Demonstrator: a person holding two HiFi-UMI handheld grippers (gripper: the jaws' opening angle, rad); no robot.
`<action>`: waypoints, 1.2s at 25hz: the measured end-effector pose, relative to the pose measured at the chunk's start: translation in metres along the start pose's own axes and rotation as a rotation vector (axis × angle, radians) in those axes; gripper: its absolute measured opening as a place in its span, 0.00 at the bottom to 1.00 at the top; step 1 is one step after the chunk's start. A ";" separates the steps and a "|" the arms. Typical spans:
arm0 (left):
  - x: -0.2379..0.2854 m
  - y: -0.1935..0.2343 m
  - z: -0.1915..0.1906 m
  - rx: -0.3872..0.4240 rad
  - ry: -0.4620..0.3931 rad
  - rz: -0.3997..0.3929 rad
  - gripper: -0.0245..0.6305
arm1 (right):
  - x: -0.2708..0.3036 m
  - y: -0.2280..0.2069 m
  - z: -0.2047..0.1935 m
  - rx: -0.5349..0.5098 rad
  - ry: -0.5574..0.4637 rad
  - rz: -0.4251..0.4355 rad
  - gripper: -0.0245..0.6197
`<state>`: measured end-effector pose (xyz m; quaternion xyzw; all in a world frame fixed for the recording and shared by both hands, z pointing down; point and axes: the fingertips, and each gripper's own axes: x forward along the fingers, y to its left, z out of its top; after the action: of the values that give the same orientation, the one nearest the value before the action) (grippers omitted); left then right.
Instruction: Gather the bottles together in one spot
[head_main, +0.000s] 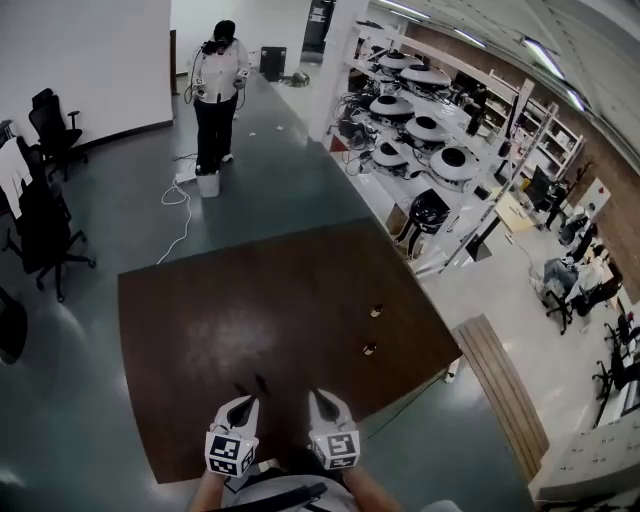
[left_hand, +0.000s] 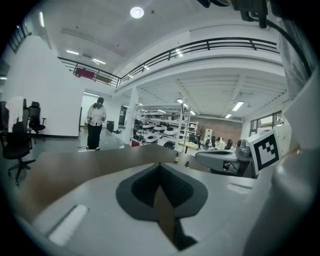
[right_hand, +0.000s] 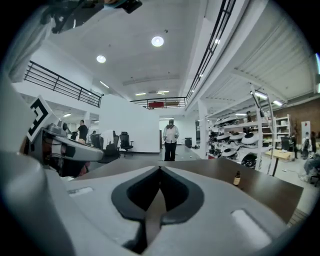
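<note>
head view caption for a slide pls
Shut left gripper and shut right gripper over a brown table; two small bottles stand apart.

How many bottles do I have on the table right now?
2. The farther bottle sits near the table's right edge. The nearer bottle sits just closer to the person, apart from it. The head view shows the whole tabletop, so none seems hidden.

Both grippers are held out in front, side by side, tips angled a bit toward each other. The left gripper (head_main: 243, 397) has its jaws pressed together with nothing between them. Same deal for the right gripper (head_main: 317, 399): closed tight and empty. Each one's marker cube (head_main: 231, 453) faces up. The left hand (head_main: 208, 481) and right hand (head_main: 358, 483) just peek in at the bottom edge of the head view.
</note>
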<state>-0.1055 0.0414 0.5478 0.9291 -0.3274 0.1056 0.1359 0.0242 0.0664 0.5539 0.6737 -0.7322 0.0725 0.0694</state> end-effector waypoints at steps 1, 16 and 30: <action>0.006 -0.007 0.002 0.009 0.000 -0.022 0.04 | -0.005 -0.013 0.003 0.003 -0.005 -0.037 0.04; 0.111 -0.091 0.006 0.015 0.064 -0.124 0.04 | -0.030 -0.188 -0.035 0.052 0.052 -0.251 0.04; 0.177 -0.112 -0.032 -0.019 0.198 -0.071 0.04 | 0.017 -0.238 -0.107 0.071 0.201 -0.130 0.04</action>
<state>0.0976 0.0330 0.6080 0.9238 -0.2802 0.1892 0.1799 0.2601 0.0518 0.6653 0.7111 -0.6733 0.1611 0.1232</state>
